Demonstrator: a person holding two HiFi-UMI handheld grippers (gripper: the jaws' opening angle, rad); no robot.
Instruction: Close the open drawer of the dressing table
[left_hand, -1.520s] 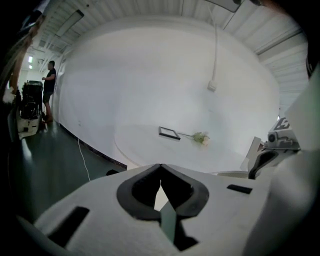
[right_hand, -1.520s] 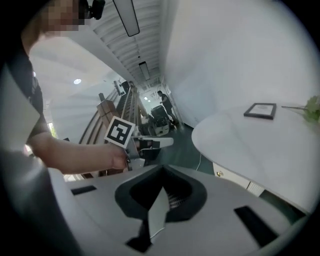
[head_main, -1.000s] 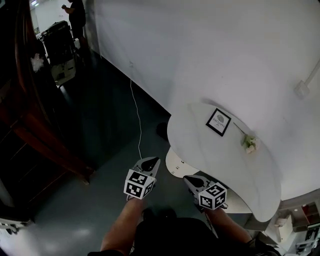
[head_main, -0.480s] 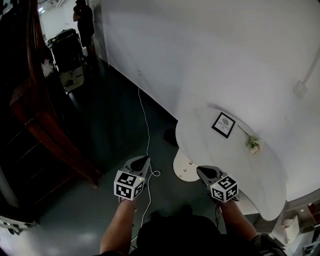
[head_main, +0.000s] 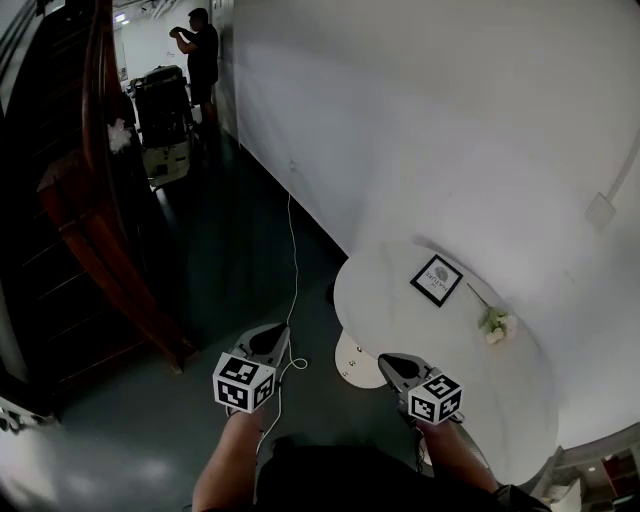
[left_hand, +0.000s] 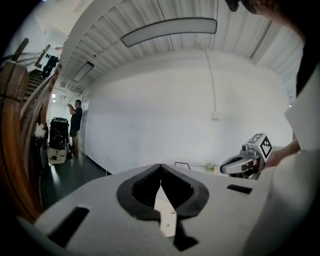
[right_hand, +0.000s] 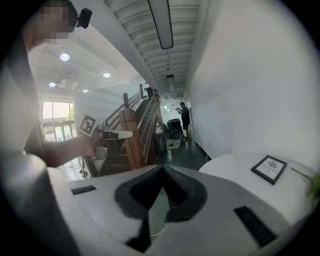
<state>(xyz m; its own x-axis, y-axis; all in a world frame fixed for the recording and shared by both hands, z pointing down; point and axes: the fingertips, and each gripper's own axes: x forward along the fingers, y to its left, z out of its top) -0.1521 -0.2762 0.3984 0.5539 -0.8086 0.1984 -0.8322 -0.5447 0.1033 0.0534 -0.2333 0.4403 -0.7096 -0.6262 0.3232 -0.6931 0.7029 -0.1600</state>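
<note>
The white dressing table (head_main: 400, 310) with a rounded top stands against the wall at the right of the head view. On it are a small black picture frame (head_main: 437, 280) and a white flower (head_main: 493, 323). A rounded white part (head_main: 352, 362) juts out below the top's near edge; I cannot tell whether it is the drawer. My left gripper (head_main: 268, 341) hangs over the dark floor, left of the table, jaws together and empty. My right gripper (head_main: 388, 364) hovers at the table's near edge, just right of that jutting part, also shut on nothing. The frame (right_hand: 269, 168) shows in the right gripper view.
A white cable (head_main: 294, 262) runs along the dark floor beside the wall. A dark wooden staircase (head_main: 95, 240) fills the left. Far down the corridor a person (head_main: 204, 50) stands by a black cart (head_main: 160, 100). A wall socket (head_main: 601, 210) sits above the table.
The view has drawn back and both grippers have sunk lower in the frame, the left one drifting left. The jaws stayed shut. More of the corridor shows.
</note>
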